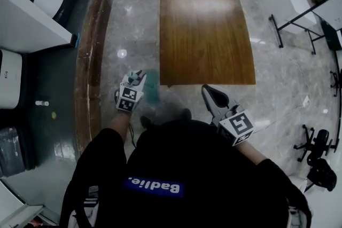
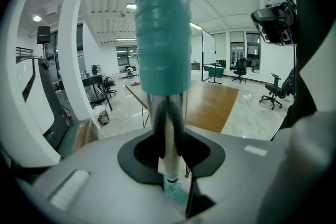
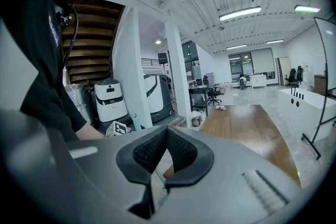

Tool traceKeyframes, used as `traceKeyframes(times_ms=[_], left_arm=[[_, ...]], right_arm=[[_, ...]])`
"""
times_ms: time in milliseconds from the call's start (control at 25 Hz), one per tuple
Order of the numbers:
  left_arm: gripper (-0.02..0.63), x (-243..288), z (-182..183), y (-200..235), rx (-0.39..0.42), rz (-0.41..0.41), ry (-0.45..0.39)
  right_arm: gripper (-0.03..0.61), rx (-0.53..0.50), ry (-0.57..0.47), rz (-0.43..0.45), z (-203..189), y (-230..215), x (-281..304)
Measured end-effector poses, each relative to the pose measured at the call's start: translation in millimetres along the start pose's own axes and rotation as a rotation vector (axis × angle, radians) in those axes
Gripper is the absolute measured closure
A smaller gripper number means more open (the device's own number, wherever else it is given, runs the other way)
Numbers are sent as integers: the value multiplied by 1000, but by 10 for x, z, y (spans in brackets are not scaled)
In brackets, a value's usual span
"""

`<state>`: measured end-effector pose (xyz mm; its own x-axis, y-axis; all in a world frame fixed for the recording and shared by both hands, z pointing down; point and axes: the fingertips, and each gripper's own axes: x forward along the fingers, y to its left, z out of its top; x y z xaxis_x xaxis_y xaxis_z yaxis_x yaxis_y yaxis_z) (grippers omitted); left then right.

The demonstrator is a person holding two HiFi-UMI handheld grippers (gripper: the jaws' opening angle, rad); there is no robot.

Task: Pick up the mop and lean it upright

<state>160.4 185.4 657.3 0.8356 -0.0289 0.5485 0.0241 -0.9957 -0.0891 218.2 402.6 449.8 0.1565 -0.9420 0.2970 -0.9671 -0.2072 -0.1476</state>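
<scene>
The mop stands nearly upright in front of me. Its teal grip (image 2: 163, 23) and shiny metal pole (image 2: 167, 128) fill the middle of the left gripper view, and a teal fitting (image 2: 176, 192) shows low down on the pole. My left gripper (image 2: 167, 136) is shut on the pole just under the grip. In the head view the left gripper (image 1: 139, 78) sits against the blurred teal grip (image 1: 152, 88). My right gripper (image 1: 207, 91) hangs to the right of the mop, apart from it. Its jaws (image 3: 166, 138) are shut with nothing between them.
A long wooden table (image 1: 206, 24) stands right ahead on the marble floor. A wooden ledge (image 1: 88, 61) runs along the left, with white machines (image 3: 111, 102) and a white column (image 3: 178, 71) beyond it. Black office chairs (image 1: 316, 148) stand at the far right.
</scene>
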Motion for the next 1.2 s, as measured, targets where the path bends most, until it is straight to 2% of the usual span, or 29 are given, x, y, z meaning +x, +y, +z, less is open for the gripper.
traceKeyframes(times_ms=[400, 840, 1040, 1200], left_arm=[[520, -568, 176, 90, -40, 62, -81], [522, -1407, 913, 104, -79, 132, -259], [523, -1706, 1074, 235, -131, 188, -302], [523, -1930, 1229, 259, -142, 198, -331]], right_arm=[[572, -20, -18, 99, 98, 223, 311], [574, -13, -37, 170, 191, 398, 562], [574, -16, -38, 201, 221, 508, 667], [574, -18, -40, 226, 234, 625, 748]])
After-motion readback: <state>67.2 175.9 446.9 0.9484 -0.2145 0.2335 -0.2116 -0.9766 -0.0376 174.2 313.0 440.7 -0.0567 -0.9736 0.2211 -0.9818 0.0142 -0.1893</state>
